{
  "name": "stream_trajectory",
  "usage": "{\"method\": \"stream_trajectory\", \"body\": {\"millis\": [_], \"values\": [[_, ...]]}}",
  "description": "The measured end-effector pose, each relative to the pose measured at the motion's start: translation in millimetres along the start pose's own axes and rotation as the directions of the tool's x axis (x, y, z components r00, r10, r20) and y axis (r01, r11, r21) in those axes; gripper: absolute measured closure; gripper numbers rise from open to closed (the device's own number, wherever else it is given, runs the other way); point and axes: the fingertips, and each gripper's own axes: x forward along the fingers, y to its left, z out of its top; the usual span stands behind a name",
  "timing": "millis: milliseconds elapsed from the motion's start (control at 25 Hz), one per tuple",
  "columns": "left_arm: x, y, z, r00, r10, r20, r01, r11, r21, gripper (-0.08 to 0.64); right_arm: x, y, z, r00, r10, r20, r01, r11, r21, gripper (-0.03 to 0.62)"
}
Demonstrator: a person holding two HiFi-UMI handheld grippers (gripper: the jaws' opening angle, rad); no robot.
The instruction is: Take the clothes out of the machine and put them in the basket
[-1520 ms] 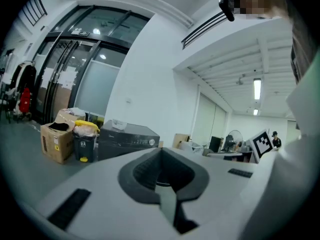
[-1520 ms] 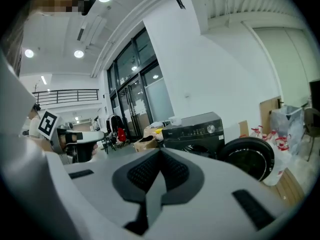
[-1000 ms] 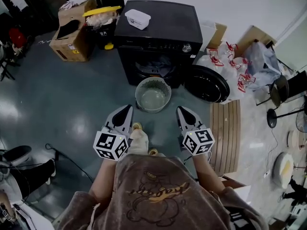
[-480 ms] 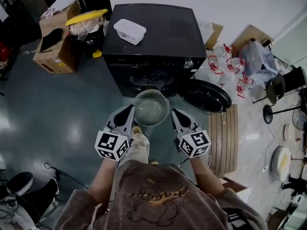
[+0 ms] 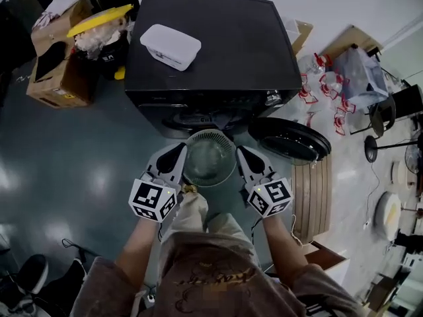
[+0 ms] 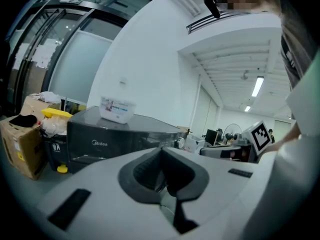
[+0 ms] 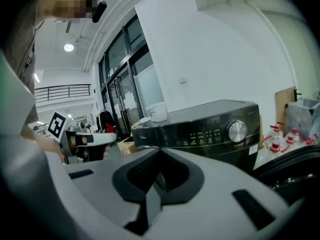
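Note:
A black front-loading washing machine [image 5: 211, 51] stands ahead of me, its round door [image 5: 291, 139] swung open to the right. Its drum opening is mostly hidden under the top edge, so I cannot make out clothes inside. A round grey-green basket [image 5: 209, 158] sits on the floor right in front of the opening, showing only its pale bottom. My left gripper [image 5: 178, 148] is just left of the basket and my right gripper [image 5: 242, 150] just right of it. Both are shut and hold nothing. The machine [image 6: 115, 139] also fills the left gripper view and the right gripper view [image 7: 210, 129].
A white plastic box [image 5: 170, 46] lies on the machine's top. Cardboard boxes [image 5: 56, 78] and a bin with a yellow lid [image 5: 99, 20] stand to the left. A wooden slatted board [image 5: 310, 190] lies on the floor at right, with bags and red-trimmed items [image 5: 330, 84] behind it.
I have come closer to the machine. Both grippers have moved forward from behind the basket to either side of it. Their jaws have stayed shut.

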Motion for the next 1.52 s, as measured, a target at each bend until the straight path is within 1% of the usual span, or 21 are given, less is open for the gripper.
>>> {"method": "stream_trajectory", "body": {"millis": [160,280,440,520,680,800,960,1080,1280,1400,1520], "values": [[29.5,16.5,-31.3,0.999,-0.005,0.034,0.005,1.000,0.012,0.555,27.7,-27.9,-32.1,1.000,-0.004,0.020,0.004,1.000,-0.001,0.595],[57.2,30.0,-71.4,0.999,-0.008,0.034,0.007,1.000,0.022,0.555,49.6,-50.0,-72.8,1.000,-0.003,0.029,0.003,1.000,0.003,0.595],[90.5,36.0,-124.9,0.999,-0.036,0.039,0.033,0.996,0.079,0.555,71.9,-83.6,-131.8,1.000,-0.017,0.026,0.016,1.000,0.006,0.595],[102.0,40.3,-147.0,0.998,-0.050,0.048,0.045,0.995,0.088,0.555,83.1,-96.2,-154.6,0.999,-0.015,0.042,0.015,1.000,0.005,0.595],[122.7,52.3,-189.9,0.996,-0.067,0.067,0.059,0.992,0.112,0.555,105.4,-113.8,-194.5,0.997,0.016,0.081,-0.015,1.000,-0.008,0.595],[139.3,60.0,-221.3,0.995,-0.063,0.083,0.051,0.989,0.138,0.555,116.1,-124.7,-224.5,0.994,0.036,0.100,-0.033,0.999,-0.031,0.595],[152.7,57.4,-256.7,0.991,-0.079,0.108,0.061,0.985,0.160,0.555,120.5,-133.7,-257.5,0.991,0.043,0.127,-0.036,0.998,-0.058,0.595],[159.2,52.8,-272.8,0.989,-0.091,0.116,0.069,0.981,0.180,0.555,117.2,-142.7,-269.8,0.987,0.039,0.157,-0.030,0.998,-0.061,0.595],[167.0,49.6,-285.5,0.986,-0.090,0.143,0.060,0.978,0.200,0.555,112.0,-154.4,-284.5,0.981,0.042,0.189,-0.026,0.996,-0.085,0.595],[167.2,50.5,-285.8,0.983,-0.073,0.169,0.039,0.980,0.194,0.555,111.4,-154.6,-286.1,0.977,0.051,0.207,-0.030,0.994,-0.101,0.595],[164.8,49.6,-289.7,0.982,-0.044,0.182,0.012,0.985,0.174,0.555,108.0,-151.9,-286.7,0.974,0.064,0.219,-0.040,0.993,-0.112,0.595]]}}
